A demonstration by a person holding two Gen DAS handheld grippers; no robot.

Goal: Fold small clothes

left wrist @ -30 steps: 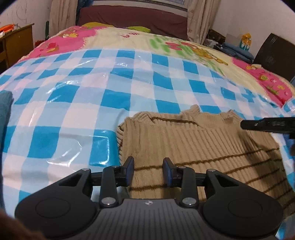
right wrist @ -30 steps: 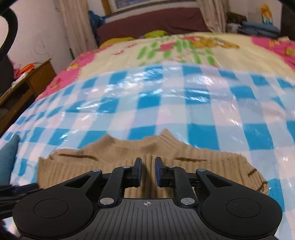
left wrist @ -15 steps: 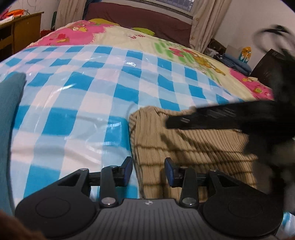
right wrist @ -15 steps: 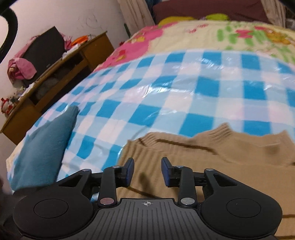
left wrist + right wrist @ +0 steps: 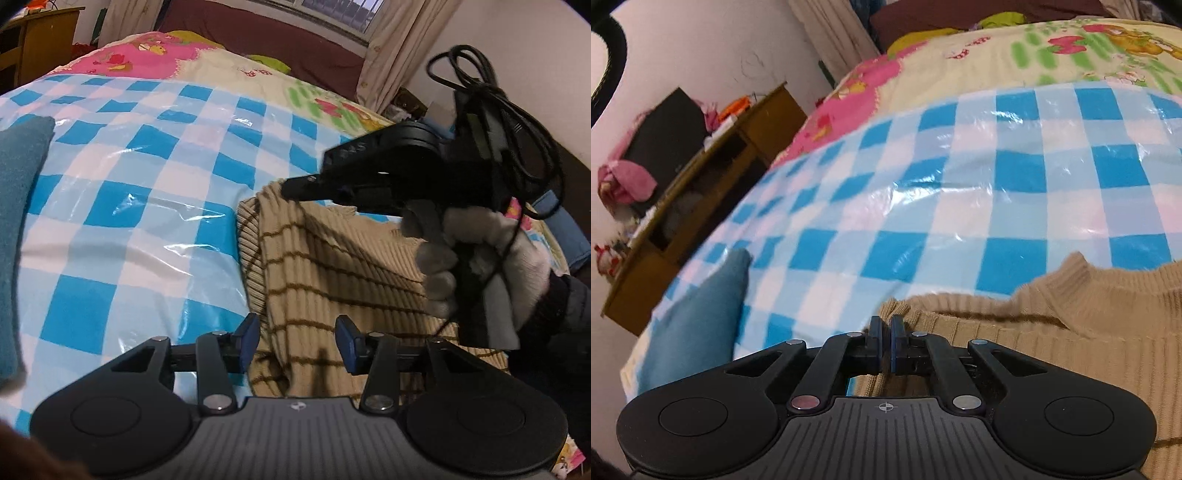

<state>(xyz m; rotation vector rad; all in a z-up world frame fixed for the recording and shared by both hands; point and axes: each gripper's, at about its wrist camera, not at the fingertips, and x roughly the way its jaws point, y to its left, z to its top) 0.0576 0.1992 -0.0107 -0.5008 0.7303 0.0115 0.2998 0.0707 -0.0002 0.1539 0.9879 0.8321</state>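
A tan ribbed sweater (image 5: 332, 269) with thin brown stripes lies on the blue-and-white checked plastic sheet (image 5: 147, 192) covering the bed. The left gripper (image 5: 297, 341) hovers over the sweater's near left edge, its jaws opening with only loose fabric below them. The right gripper (image 5: 885, 345), held by a gloved hand (image 5: 491, 266), is clamped on the sweater's far left corner. A teal cloth (image 5: 698, 314) lies to the left.
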